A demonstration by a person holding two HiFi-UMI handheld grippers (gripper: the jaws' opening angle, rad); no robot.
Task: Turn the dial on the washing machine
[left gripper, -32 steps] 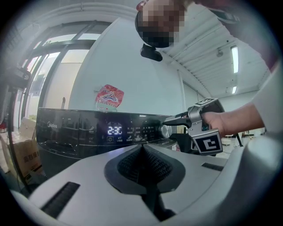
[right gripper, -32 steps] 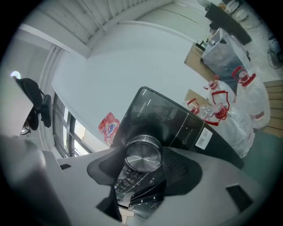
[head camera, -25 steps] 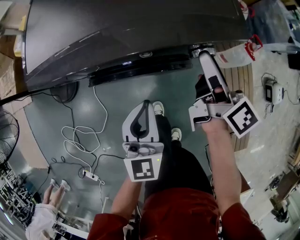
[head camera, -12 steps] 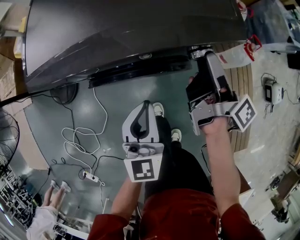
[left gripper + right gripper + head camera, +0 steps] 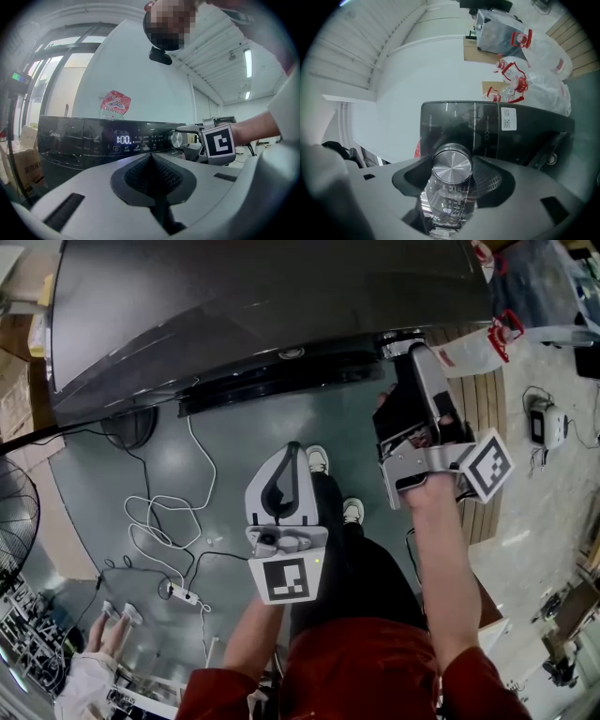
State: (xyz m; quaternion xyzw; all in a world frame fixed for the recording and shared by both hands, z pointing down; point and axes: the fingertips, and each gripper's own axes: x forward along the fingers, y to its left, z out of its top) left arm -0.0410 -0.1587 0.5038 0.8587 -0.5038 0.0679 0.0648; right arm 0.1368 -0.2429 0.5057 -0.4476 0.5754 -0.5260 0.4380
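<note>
1. Washing machine (image 5: 262, 315): dark and glossy, it is filling the head view from 9 to 1 o'clock, with its control panel (image 5: 84, 140) facing the person.
2. Floor (image 5: 234, 456): grey-green, it is lying open at the centre of the head view.
3. Person's legs (image 5: 347, 568): in dark trousers, they are standing at 6 o'clock.
4. Plastic bag (image 5: 473, 348): clear with red handles, it is sitting at 2 o'clock, just beside the machine.
5. Right gripper (image 5: 412, 348): it is reaching out level to the panel at 1 o'clock. Its jaws are gripping the dial, and both pads seem to be pressing its rim, though reflections are blurring one side.
6. Left gripper (image 5: 293, 454): it is hanging at the centre, well apart from the machine, jaws together on nothing.
7. White cable (image 5: 155, 512): it is looping across the floor at 8 o'clock.
8. Dial (image 5: 452, 165): round and silver, it is sitting at the panel's right end (image 5: 176, 139), between the right gripper's pads.
9. Display (image 5: 123, 139): it is glowing white on the panel, at 9 o'clock from the dial.
</note>
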